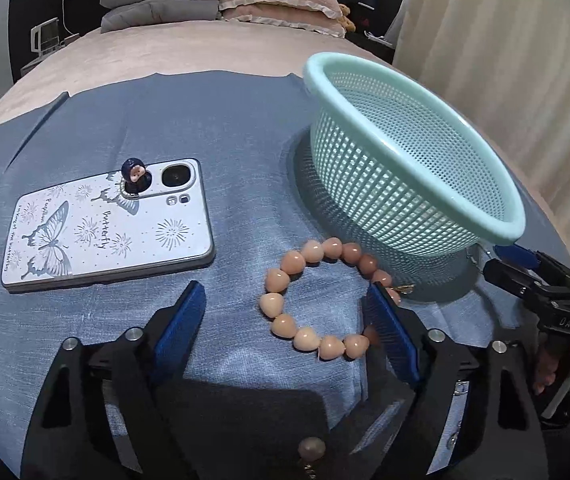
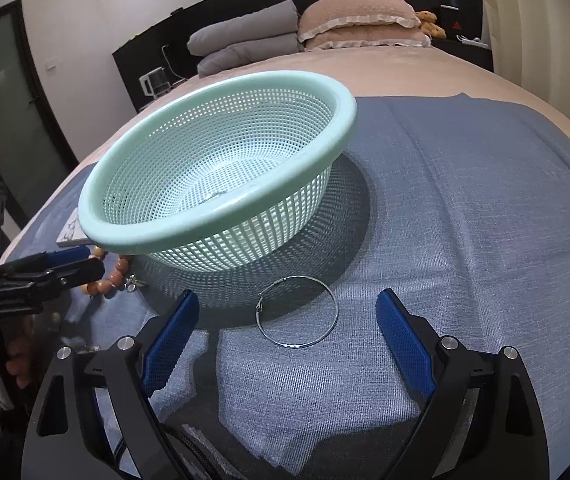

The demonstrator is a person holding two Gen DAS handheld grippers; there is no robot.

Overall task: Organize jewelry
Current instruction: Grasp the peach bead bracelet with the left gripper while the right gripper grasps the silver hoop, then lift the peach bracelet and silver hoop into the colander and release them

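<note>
A bracelet of peach beads (image 1: 309,304) lies on the blue cloth (image 1: 225,128), next to the mint mesh basket (image 1: 413,80). My left gripper (image 1: 285,312) is open, its fingers either side of the bracelet's near half. In the right wrist view a thin silver bangle (image 2: 299,312) lies on the cloth just in front of the basket (image 2: 221,208). My right gripper (image 2: 287,316) is open around the bangle, not touching it. The bead bracelet (image 2: 111,276) shows at the left there, partly hidden by the left gripper.
A phone in a white butterfly case (image 1: 105,228) with a small figurine on it lies left of the bracelet. The cloth covers a bed with grey and pink pillows (image 1: 221,0) at the far end. Curtains (image 1: 505,40) hang at the right.
</note>
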